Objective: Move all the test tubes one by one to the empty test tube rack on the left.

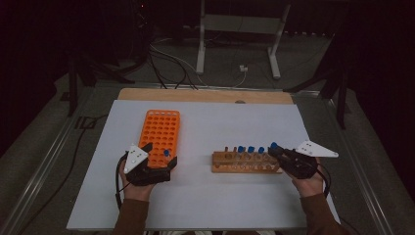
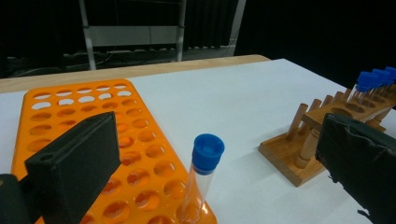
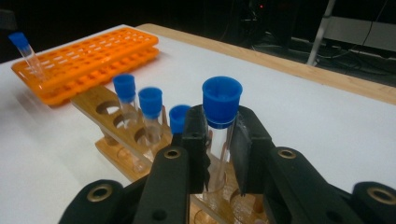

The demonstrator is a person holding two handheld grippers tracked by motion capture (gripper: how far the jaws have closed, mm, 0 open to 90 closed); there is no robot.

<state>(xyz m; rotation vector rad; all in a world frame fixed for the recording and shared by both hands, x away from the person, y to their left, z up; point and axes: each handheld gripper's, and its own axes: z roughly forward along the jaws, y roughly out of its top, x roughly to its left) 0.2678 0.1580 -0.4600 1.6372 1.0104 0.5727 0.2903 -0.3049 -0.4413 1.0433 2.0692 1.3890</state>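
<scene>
The right gripper [image 3: 219, 154] is clamped on a blue-capped test tube [image 3: 221, 116], its two black jaws pressing the clear glass just below the cap, so the tube stands upright between them at the right end of the wooden rack [image 1: 244, 161]. Whether the tube's foot sits in a hole of that rack I cannot tell, the jaws hide it. Three more capped tubes [image 3: 150, 114] stand in the rack just beyond the held one. The rack lies toward the right half of the white worktop [image 1: 210, 205], near its front edge. The left gripper [image 1: 155, 157] has its jaws spread wide, gripping nothing, at the near end of the orange rack [image 1: 161, 129] on the left half; a single capped tube [image 2: 204, 175] stands in that rack's near right corner, between the jaws but clear of both
</scene>
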